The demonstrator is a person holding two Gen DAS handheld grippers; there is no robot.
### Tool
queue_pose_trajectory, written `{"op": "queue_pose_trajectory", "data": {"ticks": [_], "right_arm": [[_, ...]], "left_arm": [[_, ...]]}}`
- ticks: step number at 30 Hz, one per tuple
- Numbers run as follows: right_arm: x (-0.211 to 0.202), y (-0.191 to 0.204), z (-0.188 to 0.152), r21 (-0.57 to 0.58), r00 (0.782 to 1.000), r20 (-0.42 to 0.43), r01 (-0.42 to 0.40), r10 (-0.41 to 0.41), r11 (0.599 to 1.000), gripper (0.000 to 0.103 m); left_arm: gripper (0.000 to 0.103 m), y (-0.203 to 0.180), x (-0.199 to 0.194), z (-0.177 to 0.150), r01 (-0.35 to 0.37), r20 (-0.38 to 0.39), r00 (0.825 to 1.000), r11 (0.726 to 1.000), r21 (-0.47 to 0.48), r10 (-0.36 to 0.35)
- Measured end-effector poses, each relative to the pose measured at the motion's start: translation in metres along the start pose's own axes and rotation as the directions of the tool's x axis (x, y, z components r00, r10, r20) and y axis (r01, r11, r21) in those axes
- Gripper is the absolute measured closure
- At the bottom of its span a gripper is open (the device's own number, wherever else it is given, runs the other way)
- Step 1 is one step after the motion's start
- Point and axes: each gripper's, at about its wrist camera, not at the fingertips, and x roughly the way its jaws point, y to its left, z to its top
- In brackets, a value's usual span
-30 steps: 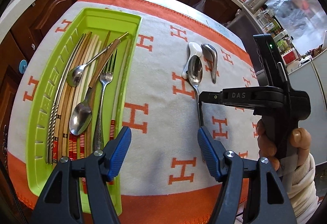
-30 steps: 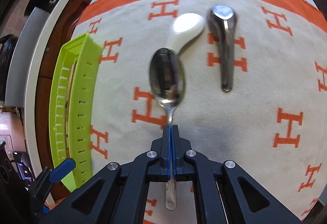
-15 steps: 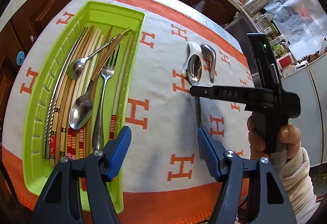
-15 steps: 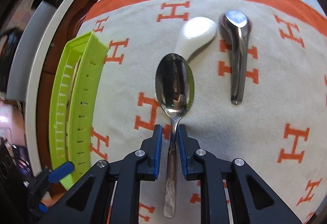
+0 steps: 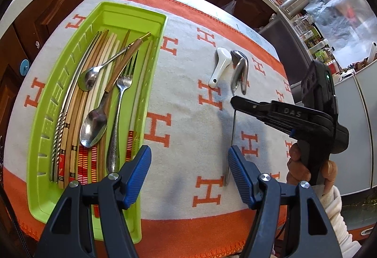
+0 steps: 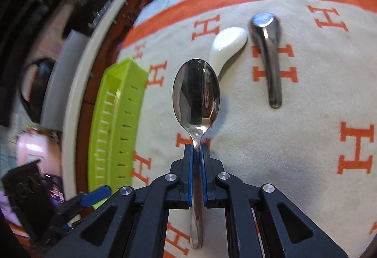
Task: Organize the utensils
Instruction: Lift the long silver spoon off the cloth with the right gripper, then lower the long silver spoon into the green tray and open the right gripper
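My right gripper [image 6: 197,149] has just been closing, and its blue pads now clamp the neck of the steel spoon [image 6: 196,93], the bowl jutting toward 12 o'clock and the handle tail running back under the jaws. My left gripper [image 5: 188,161] stands well apart with nothing between its pads, over bare blanket [image 5: 183,83]. Only the left wrist view shows inside the green tray [image 5: 35,131] at its 9 o'clock: chopsticks [image 5: 70,116], two spoons and a fork [image 5: 117,116]. The right wrist view sees just that tray's outer wall at 9 o'clock, and gives the white ceramic spoon [image 6: 228,46] and the metal soup spoon [image 6: 268,58] at 12 to 1 o'clock, beyond the held bowl.
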Motion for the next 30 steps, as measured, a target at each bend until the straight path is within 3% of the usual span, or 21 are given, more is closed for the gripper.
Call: {"op": "queue_pose_trajectory", "data": {"ticks": [2,4,7,13,18,24,28,30], "right_arm": [[-0.008,-0.014,-0.004,0.02,0.993,0.048,-0.105,0.104,0.994,0.098],[-0.016,-0.029,-0.011,0.034,0.973,0.107,-0.21,0.205,0.977,0.098],[-0.021,-0.047,-0.016,0.079,0.95,0.149,-0.289,0.276,0.954,0.098],[-0.033,-0.034,-0.023,0.014,0.943,0.158,-0.299,0.293,0.954,0.098],[-0.058,0.001,-0.031,-0.079,0.937,0.159,-0.303,0.312,0.95,0.098],[-0.083,0.066,-0.032,-0.18,0.927,0.114,-0.335,0.358,0.925,0.098],[-0.068,0.113,-0.026,-0.183,0.943,0.051,-0.316,0.33,0.931,0.098],[-0.051,0.134,-0.023,-0.188,0.957,0.016,-0.281,0.289,0.941,0.098]], "left_arm": [[0.037,-0.001,0.001,0.0,0.003,-0.003,1.0,1.0,0.006,-0.003],[0.037,-0.003,0.001,0.0,0.003,-0.002,1.0,1.0,0.014,-0.003],[0.037,-0.005,-0.004,0.001,-0.003,0.01,1.0,1.0,0.026,0.003],[0.037,0.002,-0.029,0.014,-0.066,0.074,0.995,0.998,0.017,0.064],[0.037,0.025,-0.06,0.034,-0.222,0.176,0.959,0.975,-0.01,0.22],[0.037,0.055,-0.077,0.046,-0.345,0.215,0.912,0.937,-0.052,0.348],[0.036,0.07,-0.081,0.045,-0.401,0.219,0.886,0.913,-0.077,0.408],[0.035,0.077,-0.082,0.045,-0.44,0.227,0.865,0.894,-0.087,0.448]]}}
